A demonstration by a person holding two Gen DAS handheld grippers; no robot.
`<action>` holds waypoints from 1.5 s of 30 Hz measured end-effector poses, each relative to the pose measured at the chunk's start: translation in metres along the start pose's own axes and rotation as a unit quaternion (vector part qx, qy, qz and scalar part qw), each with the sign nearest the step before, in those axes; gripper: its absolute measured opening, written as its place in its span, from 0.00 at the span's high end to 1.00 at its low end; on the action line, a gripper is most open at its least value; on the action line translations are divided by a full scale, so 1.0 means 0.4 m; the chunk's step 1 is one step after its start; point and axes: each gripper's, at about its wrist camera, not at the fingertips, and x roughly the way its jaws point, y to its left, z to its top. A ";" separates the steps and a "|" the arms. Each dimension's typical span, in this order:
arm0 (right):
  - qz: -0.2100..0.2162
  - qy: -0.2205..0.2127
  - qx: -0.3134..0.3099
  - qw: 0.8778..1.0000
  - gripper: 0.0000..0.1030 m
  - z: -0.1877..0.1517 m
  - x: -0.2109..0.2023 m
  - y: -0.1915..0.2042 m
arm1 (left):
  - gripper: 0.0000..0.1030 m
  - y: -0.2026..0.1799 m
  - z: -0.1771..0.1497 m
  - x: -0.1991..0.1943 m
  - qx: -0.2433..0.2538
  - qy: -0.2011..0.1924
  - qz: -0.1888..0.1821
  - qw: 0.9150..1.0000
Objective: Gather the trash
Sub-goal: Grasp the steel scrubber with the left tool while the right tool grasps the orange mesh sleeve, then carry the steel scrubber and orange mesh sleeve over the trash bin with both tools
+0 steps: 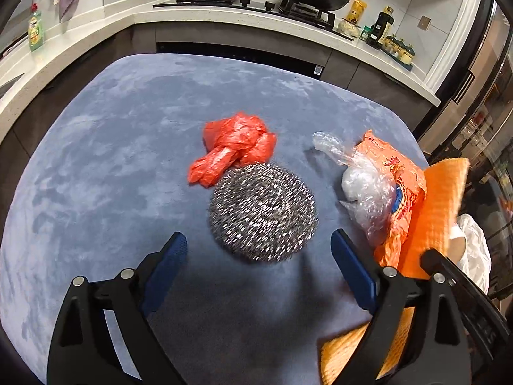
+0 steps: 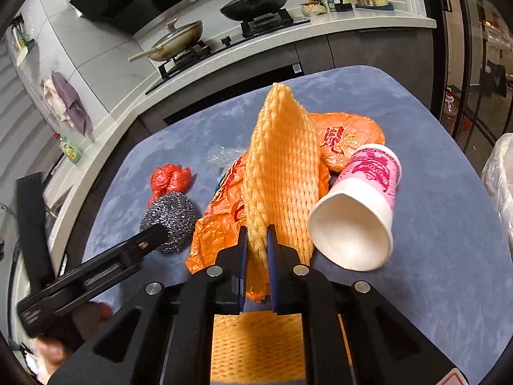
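Note:
My left gripper (image 1: 259, 243) is open, its blue pads on either side of a steel wool scourer (image 1: 263, 211) on the blue table; the scourer also shows in the right wrist view (image 2: 170, 216). Behind it lies a crumpled red plastic bag (image 1: 234, 149). My right gripper (image 2: 256, 237) is shut on an orange foam fruit net (image 2: 282, 166), held upright above the table. An orange plastic bag (image 2: 346, 141) and clear plastic wrap (image 1: 359, 186) lie beside it. A pink-and-white paper cup (image 2: 359, 208) lies on its side to the right.
The blue table (image 1: 96, 166) stands in front of a kitchen counter (image 1: 224, 16) with a stove, two pans and bottles. A white bag (image 2: 503, 176) hangs off the table's right side. A dark glass door is at far right.

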 end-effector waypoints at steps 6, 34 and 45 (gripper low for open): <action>0.010 -0.012 0.007 1.000 0.90 0.006 -0.039 -0.013 | 0.16 -0.019 0.019 0.041 0.008 0.004 0.013 1.000; 0.038 -0.105 0.010 0.994 0.90 0.063 -0.258 -0.025 | 0.34 -0.174 0.000 -0.226 0.074 -0.085 -0.033 0.993; 0.013 -0.178 0.029 0.984 0.90 0.079 -0.449 -0.119 | 0.34 -0.390 -0.019 -0.375 0.143 -0.130 -0.097 0.976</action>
